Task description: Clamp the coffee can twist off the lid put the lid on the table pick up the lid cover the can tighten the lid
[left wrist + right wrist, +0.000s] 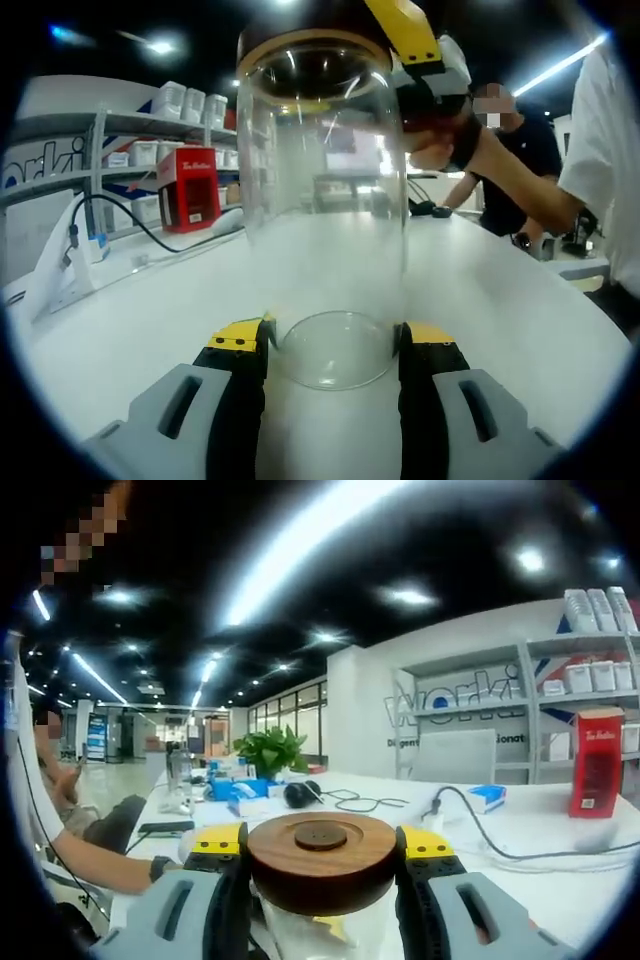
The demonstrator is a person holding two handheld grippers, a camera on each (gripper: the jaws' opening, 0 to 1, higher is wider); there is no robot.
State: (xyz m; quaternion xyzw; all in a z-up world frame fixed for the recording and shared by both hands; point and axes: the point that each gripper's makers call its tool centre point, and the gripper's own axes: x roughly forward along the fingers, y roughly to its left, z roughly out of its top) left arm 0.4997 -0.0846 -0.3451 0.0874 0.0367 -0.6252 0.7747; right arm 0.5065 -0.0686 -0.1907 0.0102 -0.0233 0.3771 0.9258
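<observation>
Wooden lid (321, 860) gripped, glass can (322, 215) clamped

Grey moulded housings with slot-shaped cut-outs are seen on the left gripper (333, 350), each jaw faced black and capped in yellow. The same grey, black and yellow build is carried by the right gripper (321, 852). Beyond the left gripper's jaws, a black wristband (463, 143) and a white short sleeve (600, 120) are worn.

White tabletop (150, 320) spans lower frame; grey shelving (560, 695) at right wall; ceiling strip lights (300, 540) overhead.
</observation>
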